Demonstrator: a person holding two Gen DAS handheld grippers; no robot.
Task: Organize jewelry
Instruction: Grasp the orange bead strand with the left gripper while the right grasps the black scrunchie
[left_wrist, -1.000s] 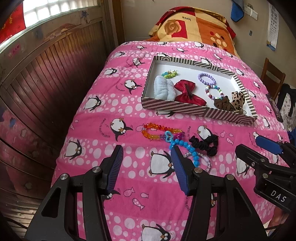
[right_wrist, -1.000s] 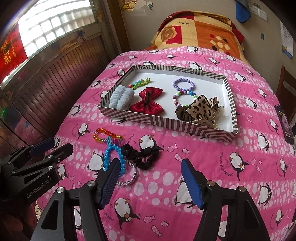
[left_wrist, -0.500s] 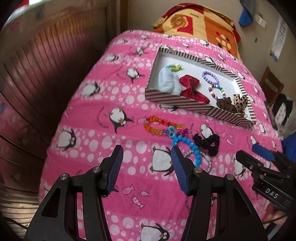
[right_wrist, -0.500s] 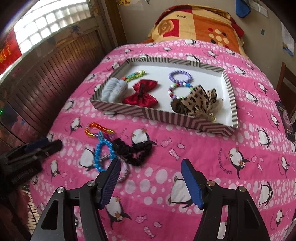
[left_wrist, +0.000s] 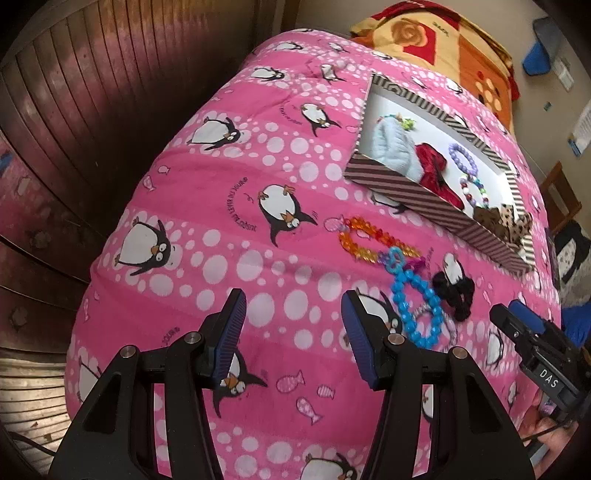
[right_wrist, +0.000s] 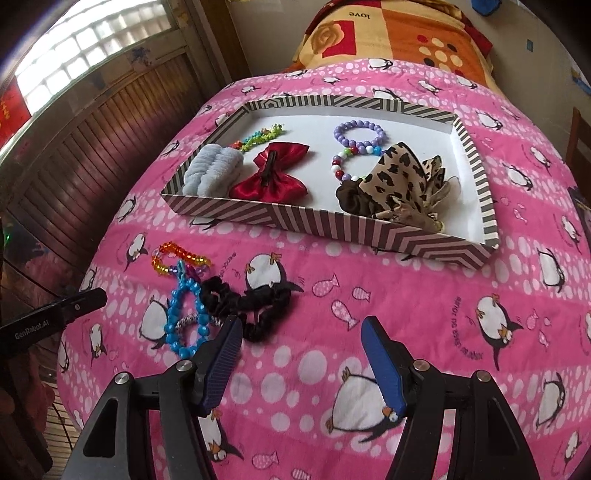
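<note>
A bed covered by a pink penguin-print blanket (right_wrist: 424, 295) fills both wrist views. On its far part sits a shallow striped tray (right_wrist: 332, 225) with a white floor. Inside the tray, from left to right, lie a pale blue fluffy scrunchie (right_wrist: 212, 171), a small green and multicoloured hair tie (right_wrist: 258, 137) just behind it, a red satin bow clip (right_wrist: 275, 171), a purple bead bracelet (right_wrist: 360, 133) touching a mixed-colour bead bracelet (right_wrist: 345, 162), and a leopard-print scrunchie (right_wrist: 402, 184) resting against a brown one at the near right. On the blanket, just in front of the tray's near left wall, a small cluster is still loose: an orange bead bracelet (right_wrist: 179, 253) farthest left, a bright blue bead bracelet (right_wrist: 184, 317) overlapping it and lying over a thin silvery band, and a black scrunchie (right_wrist: 251, 306) touching the blue one on the right. The left gripper (left_wrist: 293, 332) hovers near the blanket's left edge, fingers spread wide with nothing between them, the blue bracelet just to its right. The right gripper (right_wrist: 303, 360) is likewise wide apart and empty, its left finger (right_wrist: 221, 365) overlapping the black scrunchie and blue bracelet in view; whether it touches them cannot be told.
</note>
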